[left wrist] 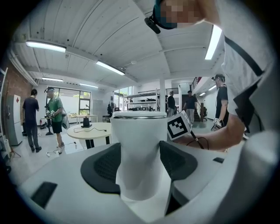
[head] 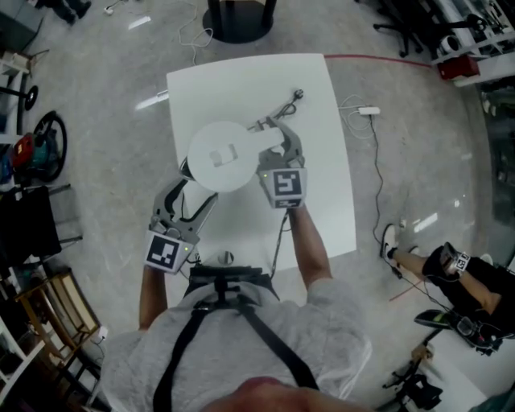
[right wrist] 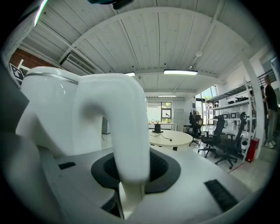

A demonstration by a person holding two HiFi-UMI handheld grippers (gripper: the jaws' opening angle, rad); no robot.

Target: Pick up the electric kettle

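The white electric kettle hangs over the white table, with its round lid facing up at me and its handle pointing right. My left gripper is shut on the kettle's body from the near left, with both black pads against its sides. From the right, my right gripper is shut on the curved handle, which fills the space between its pads. The kettle's body bulks to the left in the right gripper view.
A grey cord with a plug lies on the table behind the kettle. On the floor are a power strip, a dark round pedestal base beyond the table, and a person sitting at the right. Carts stand at the left.
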